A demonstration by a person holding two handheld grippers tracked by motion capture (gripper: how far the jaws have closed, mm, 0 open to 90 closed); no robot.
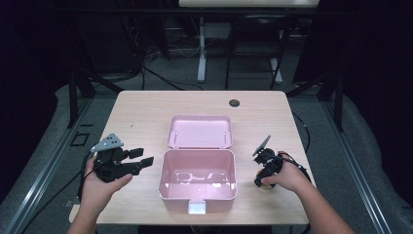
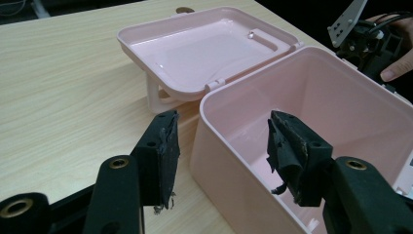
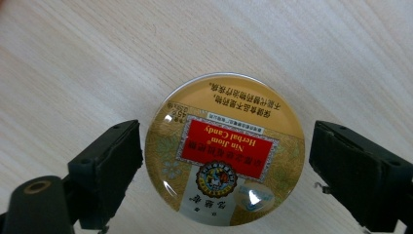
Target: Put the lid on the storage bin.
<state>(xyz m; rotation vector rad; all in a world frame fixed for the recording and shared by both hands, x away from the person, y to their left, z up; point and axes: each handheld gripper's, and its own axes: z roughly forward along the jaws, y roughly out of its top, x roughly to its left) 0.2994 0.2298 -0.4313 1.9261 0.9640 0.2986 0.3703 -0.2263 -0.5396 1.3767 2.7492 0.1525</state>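
A round candy tin [image 3: 226, 151] with a gold lid and a red label lies flat on the wooden table. My right gripper [image 3: 226, 153] points straight down over it, open, one jaw on either side with a small gap to each. In the high view that gripper [image 1: 260, 181] is at the right of the table, the tin [image 1: 266, 187] barely showing beneath the hand. An open pink box [image 1: 197, 175] stands in the middle, its lid [image 1: 200, 131] laid back. My left gripper [image 1: 142, 157] is open and empty just left of the box [image 2: 311, 97], aimed at its wall.
A white latch [image 1: 197, 207] sticks out from the box's front, close to the table's near edge. A dark round grommet [image 1: 234, 103] sits in the tabletop at the back. Bare wood [image 1: 136, 112] lies around the box. The other hand and gripper [image 2: 365, 39] show beyond the box.
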